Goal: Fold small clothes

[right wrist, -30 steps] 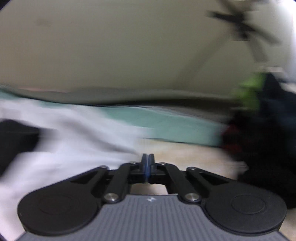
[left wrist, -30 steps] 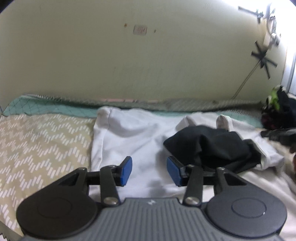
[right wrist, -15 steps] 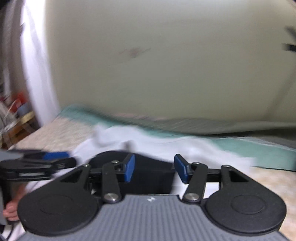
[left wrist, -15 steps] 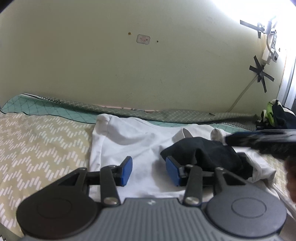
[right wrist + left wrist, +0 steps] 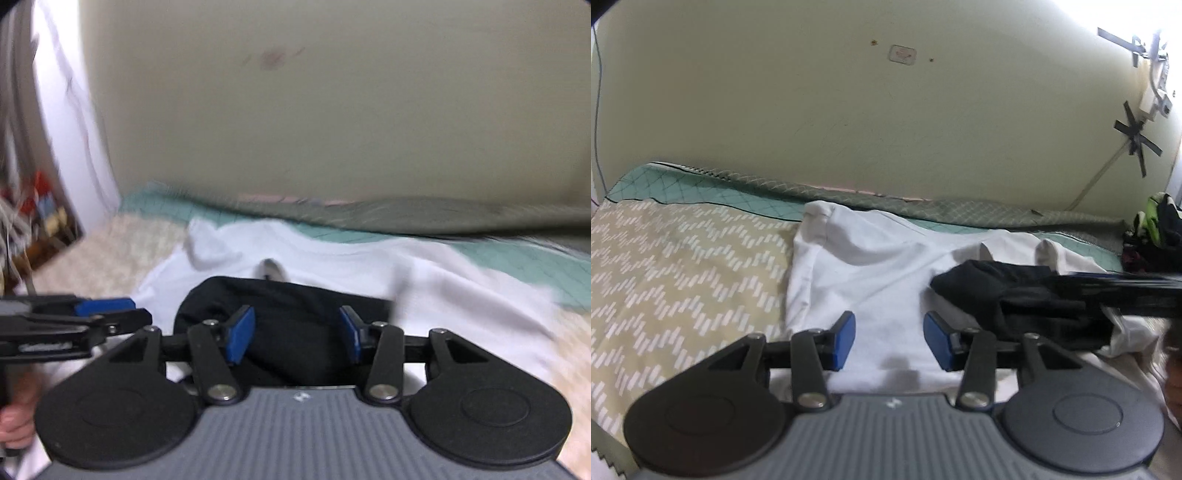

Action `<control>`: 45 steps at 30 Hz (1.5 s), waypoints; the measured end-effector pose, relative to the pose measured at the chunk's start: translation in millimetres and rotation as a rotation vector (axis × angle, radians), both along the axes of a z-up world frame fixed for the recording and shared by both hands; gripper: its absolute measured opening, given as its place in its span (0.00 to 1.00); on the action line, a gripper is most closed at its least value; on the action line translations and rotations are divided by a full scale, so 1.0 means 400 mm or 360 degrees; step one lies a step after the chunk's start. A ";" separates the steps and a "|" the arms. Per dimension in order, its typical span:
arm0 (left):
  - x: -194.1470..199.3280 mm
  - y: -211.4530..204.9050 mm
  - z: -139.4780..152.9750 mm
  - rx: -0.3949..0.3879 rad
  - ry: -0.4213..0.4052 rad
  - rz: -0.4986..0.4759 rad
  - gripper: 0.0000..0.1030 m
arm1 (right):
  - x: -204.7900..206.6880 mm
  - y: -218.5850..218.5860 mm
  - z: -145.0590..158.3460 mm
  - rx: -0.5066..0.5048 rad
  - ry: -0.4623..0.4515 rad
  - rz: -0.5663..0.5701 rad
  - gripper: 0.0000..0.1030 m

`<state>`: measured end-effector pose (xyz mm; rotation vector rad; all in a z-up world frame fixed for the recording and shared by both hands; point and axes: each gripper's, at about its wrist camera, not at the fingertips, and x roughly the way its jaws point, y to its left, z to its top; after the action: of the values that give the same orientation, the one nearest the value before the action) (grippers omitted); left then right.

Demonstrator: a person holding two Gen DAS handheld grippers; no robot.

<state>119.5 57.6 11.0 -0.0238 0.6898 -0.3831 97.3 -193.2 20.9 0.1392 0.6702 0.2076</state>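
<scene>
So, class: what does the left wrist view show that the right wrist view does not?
Only the left view shows the wall plate, the taped cable and the dark clothes pile. Only the right view shows the shelf clutter and a hand. Both show the black garment lying on the white garment, and both grippers, left and right, open.

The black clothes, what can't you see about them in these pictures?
- Left wrist view: the right gripper, blurred, crosses the black garment, hiding its right part.
- Right wrist view: the garment's near edge sits behind the gripper; blur hides its shape.
- What kind of garment: cannot tell.
</scene>
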 end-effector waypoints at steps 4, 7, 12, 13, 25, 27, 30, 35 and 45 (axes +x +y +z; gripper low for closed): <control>0.003 -0.021 -0.011 0.0057 0.0027 -0.0052 0.41 | -0.202 -0.111 0.037 0.0094 -0.0032 -0.0279 0.39; -0.002 -0.029 -0.011 0.0084 0.0023 -0.0078 0.42 | -0.343 -0.143 0.047 0.0084 -0.0071 -0.0443 0.41; -0.016 -0.041 -0.014 0.0157 -0.0014 -0.0079 0.44 | -0.461 -0.134 0.048 0.0064 -0.0155 -0.0529 0.45; -0.017 -0.042 -0.016 0.0169 -0.0019 -0.0079 0.46 | -0.456 -0.129 0.047 0.0030 -0.0136 -0.0516 0.45; -0.020 -0.061 -0.025 0.0308 -0.0068 -0.0051 0.47 | -0.302 -0.191 -0.043 -0.0042 0.0061 -0.0559 0.00; -0.019 -0.066 -0.026 0.0335 -0.0072 -0.0054 0.47 | -0.325 -0.210 -0.053 0.0037 0.0033 -0.0583 0.00; -0.021 -0.071 -0.027 0.0371 -0.0083 -0.0042 0.50 | -0.345 -0.202 -0.054 0.0044 -0.0004 -0.0564 0.00; -0.037 -0.078 -0.025 0.0449 -0.0117 0.0035 0.58 | -0.423 -0.227 -0.041 0.0207 -0.0138 -0.0528 0.46; -0.054 -0.092 -0.023 0.0575 -0.0156 0.0143 0.71 | -0.511 -0.272 -0.043 0.0441 -0.0270 -0.0529 0.51</control>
<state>98.0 20.7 1.6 0.3035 0.6501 -0.1686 -107.1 -301.9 3.6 0.4892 0.4384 -0.0093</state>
